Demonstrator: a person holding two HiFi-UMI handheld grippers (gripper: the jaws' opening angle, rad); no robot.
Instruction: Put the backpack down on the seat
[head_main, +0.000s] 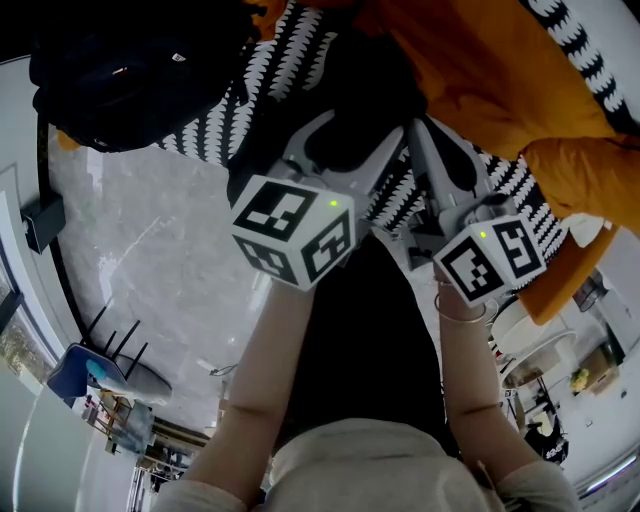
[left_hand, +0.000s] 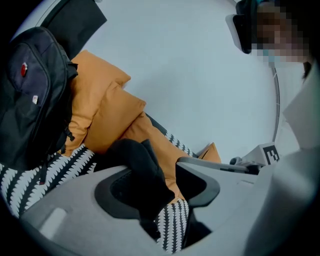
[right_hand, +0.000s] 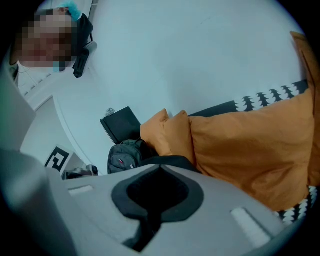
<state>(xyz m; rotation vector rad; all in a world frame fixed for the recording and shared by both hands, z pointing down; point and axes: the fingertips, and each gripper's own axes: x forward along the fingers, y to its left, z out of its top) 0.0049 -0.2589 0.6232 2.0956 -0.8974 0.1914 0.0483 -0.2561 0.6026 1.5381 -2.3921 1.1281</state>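
The black backpack (head_main: 130, 70) rests at the far left end of the black-and-white patterned seat (head_main: 240, 110), against orange cushions (head_main: 480, 70). It also shows at the left of the left gripper view (left_hand: 30, 95) and small in the right gripper view (right_hand: 125, 156). Both grippers are well to its right. My left gripper (head_main: 360, 135) (left_hand: 160, 167) is open, with a black fabric strap (left_hand: 140, 172) lying loose between its jaws, against the left one. My right gripper (head_main: 430, 140) (right_hand: 160, 172) is shut, with black strap (right_hand: 167, 161) filling its pads. Whether the strap joins the backpack is hidden.
Orange cushions (left_hand: 105, 110) (right_hand: 245, 145) line the seat's back against a white wall (left_hand: 190, 60). A grey marbled floor (head_main: 150, 260) lies left of the seat, with a black box (head_main: 42, 220) by the wall and a blue chair (head_main: 100, 370) nearer me.
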